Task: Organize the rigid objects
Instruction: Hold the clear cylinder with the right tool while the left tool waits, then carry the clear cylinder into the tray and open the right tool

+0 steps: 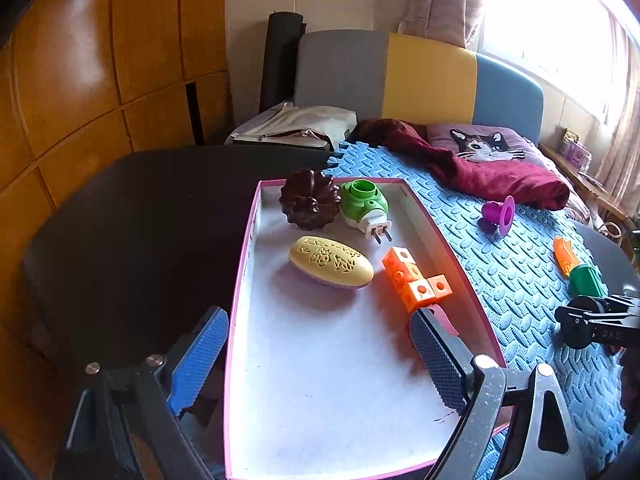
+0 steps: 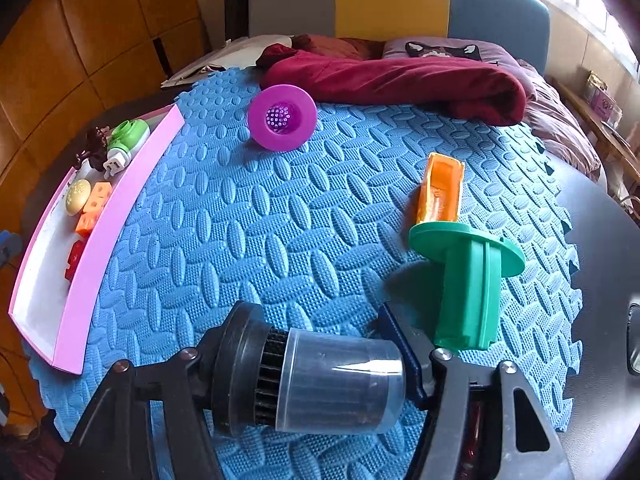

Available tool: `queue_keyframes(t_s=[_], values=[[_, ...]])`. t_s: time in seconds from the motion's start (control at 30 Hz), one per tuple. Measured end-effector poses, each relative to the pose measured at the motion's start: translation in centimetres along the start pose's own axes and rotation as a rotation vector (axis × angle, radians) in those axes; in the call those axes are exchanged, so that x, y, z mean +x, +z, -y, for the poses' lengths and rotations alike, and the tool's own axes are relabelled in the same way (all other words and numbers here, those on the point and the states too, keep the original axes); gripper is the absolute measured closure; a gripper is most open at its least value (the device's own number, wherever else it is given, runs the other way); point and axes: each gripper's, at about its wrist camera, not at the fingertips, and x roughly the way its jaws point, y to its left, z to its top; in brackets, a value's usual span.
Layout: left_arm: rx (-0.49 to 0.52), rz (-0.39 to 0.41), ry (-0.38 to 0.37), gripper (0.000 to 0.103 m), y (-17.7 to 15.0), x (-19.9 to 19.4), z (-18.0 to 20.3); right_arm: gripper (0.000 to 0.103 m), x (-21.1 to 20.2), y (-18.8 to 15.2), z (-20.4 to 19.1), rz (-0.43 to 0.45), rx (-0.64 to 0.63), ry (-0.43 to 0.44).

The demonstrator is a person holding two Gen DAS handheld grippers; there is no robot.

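My left gripper (image 1: 318, 354) is spread wide with nothing between the pads, angled down over the near end of the pink tray (image 1: 240, 280); left pad (image 1: 198, 360) hangs over the tray's left wall and the dark table (image 1: 132, 216), right pad (image 1: 436, 364) sits inside near the right wall. Ahead of it in the tray: yellow oval case (image 1: 331, 261) dead ahead, orange cube block (image 1: 416, 278) just ahead of the right pad, with something pink right at that pad's tip, can't tell what. Brown fluted mould (image 1: 308, 203) and green plug-in unit (image 1: 363, 205) are at the far end, side by side. My right gripper (image 2: 320, 384) is clamped on a black brush with clear cap (image 2: 316, 380), lying crosswise between the fingers, black base to the left, cap to the right, low over the blue foam mat (image 2: 240, 232). Just ahead-right of it is the green flanged piece (image 2: 468, 280) on the mat, orange trough piece (image 2: 440, 190) touching its far flange. Purple strainer cup (image 2: 282, 117) is further ahead, tipped on its side, opening toward me. Tray is off to the left of the right gripper, on the mat's edge. Maroon cloth (image 2: 400, 76) beyond the mat.
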Motion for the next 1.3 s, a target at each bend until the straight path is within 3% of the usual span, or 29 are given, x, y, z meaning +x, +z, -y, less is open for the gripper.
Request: queue_keyframes(t_s=[0.83,1.3], values=[[-0.023,0.009,0.018,0.01,-0.2,-1.0,-2.1,0.037,-0.3,-0.2,-1.3,0.033,-0.068,-0.078],[-0.056,0.018,0.007,0.01,-0.6,-1.6,-4.0,0.037,-0.7,0.2,-2.6,0.05,-0.034,-0.108]])
